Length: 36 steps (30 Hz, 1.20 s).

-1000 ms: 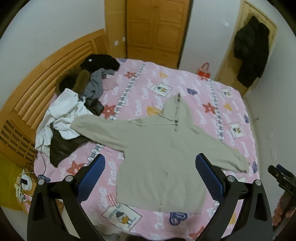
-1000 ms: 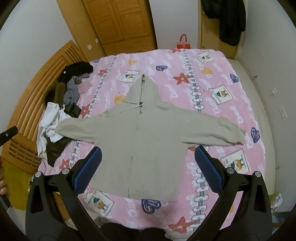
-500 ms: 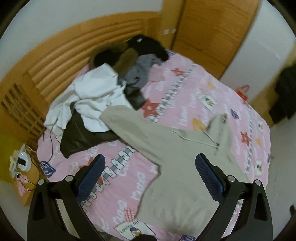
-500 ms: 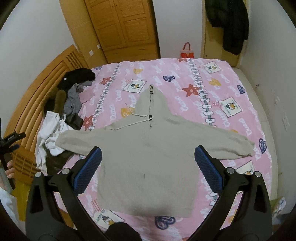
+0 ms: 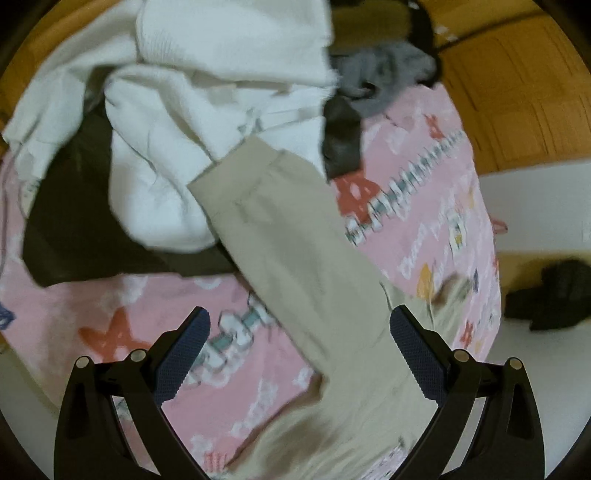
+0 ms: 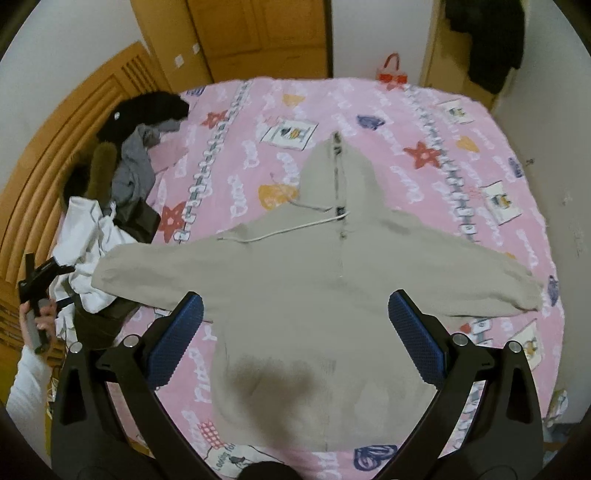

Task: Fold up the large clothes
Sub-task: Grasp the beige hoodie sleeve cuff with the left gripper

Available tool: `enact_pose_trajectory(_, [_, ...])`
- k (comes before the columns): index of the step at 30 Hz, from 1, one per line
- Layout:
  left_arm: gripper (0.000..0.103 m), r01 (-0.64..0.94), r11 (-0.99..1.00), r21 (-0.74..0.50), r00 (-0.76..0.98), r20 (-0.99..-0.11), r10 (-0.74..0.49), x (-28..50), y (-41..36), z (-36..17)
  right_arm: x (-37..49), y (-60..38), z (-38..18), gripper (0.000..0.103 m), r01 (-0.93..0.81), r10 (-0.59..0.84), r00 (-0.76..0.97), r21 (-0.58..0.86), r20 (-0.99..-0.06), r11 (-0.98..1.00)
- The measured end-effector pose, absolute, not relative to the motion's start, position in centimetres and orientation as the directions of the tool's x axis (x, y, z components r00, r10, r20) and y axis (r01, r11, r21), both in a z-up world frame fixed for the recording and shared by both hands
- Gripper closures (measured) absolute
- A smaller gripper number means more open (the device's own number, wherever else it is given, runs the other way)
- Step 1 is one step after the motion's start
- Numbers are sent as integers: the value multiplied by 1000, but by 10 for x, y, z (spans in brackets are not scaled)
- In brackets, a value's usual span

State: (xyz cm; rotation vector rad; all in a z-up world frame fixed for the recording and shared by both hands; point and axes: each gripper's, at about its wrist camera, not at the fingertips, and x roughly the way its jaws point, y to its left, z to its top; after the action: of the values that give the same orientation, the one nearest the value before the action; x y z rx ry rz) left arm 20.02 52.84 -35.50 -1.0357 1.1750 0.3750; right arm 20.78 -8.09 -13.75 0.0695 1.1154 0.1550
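A beige zip hoodie [image 6: 317, 288] lies flat, front up, on the pink bed [image 6: 424, 122], sleeves spread to both sides, hood pointing to the far end. My right gripper [image 6: 295, 321] is open and empty, hovering above the hoodie's body. My left gripper [image 5: 299, 339] is open and empty, low over the hoodie's left sleeve [image 5: 291, 236], whose cuff rests against a white garment [image 5: 184, 122]. The left gripper also shows at the left edge of the right wrist view [image 6: 37, 277], held in a hand.
A pile of clothes, white [image 6: 88, 236], dark brown [image 5: 81, 229], grey [image 6: 136, 166] and black [image 6: 147, 110], lies by the wooden headboard [image 6: 44, 177] on the left. A wooden wardrobe [image 6: 258, 33] and a dark coat on a door [image 6: 487, 40] stand beyond the bed.
My left gripper has swung left and dropped close to the left sleeve cuff. My right gripper has moved lower and nearer over the hoodie's body. The hoodie has not moved.
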Motion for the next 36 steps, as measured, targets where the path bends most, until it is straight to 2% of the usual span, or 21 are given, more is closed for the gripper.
enact_pose_trajectory(3, [8, -735, 494, -465, 386, -885, -259, 216, 550, -392, 219, -61, -167, 5, -92, 148, 395, 121, -907, 988])
enact_pose_trajectory(7, [8, -795, 454, -402, 325, -915, -240, 226, 573, -436, 226, -46, -195, 5, -101, 138, 349, 109, -927, 989])
enact_pose_trajectory(11, [8, -805, 495, -327, 248, -944, -219, 235, 572, -462, 228, -41, -207, 5, -116, 125, 328, 91, -936, 989])
enact_pose_trajectory(14, [23, -790, 536, -298, 214, -953, -215, 246, 569, -474, 230, -40, -209, 5, -115, 110, 337, 75, -935, 990])
enact_pose_trajectory(17, [26, -784, 558, -272, 189, -961, -202, 254, 572, -480, 232, -39, -210, 5, -105, 95, 344, 62, -934, 992])
enact_pose_trajectory(20, [44, -778, 567, -270, 183, -961, -207, 259, 576, -486, 234, -39, -211, 5, -87, 80, 351, 52, -933, 995])
enact_pose_trajectory(21, [56, -776, 573, -263, 176, -963, -203, 261, 577, -487, 234, -39, -212, 5, -79, 76, 350, 51, -934, 996])
enact_pose_trajectory(25, [74, -750, 617, -238, 172, -971, -165, 267, 574, -479, 232, -34, -219, 5, -50, 70, 335, 56, -940, 997])
enact_pose_trajectory(28, [81, -727, 661, -186, 169, -982, -91, 268, 562, -463, 227, -34, -222, 5, -51, 93, 358, 80, -929, 995])
enact_pose_trajectory(32, [83, -724, 679, -122, 188, -982, 25, 264, 543, -436, 230, -40, -245, 5, -79, 153, 453, 132, -878, 988])
enact_pose_trajectory(33, [83, -727, 678, -113, 191, -981, 42, 264, 540, -431, 235, -42, -257, 5, -91, 180, 466, 156, -866, 984])
enact_pose_trajectory(34, [89, -727, 676, -121, 203, -978, 44, 262, 534, -427, 245, -40, -275, 5, -98, 188, 465, 161, -865, 982])
enact_pose_trajectory(36, [89, -718, 682, -141, 220, -975, 30, 259, 522, -421, 262, -33, -303, 5, -108, 198, 447, 167, -873, 980])
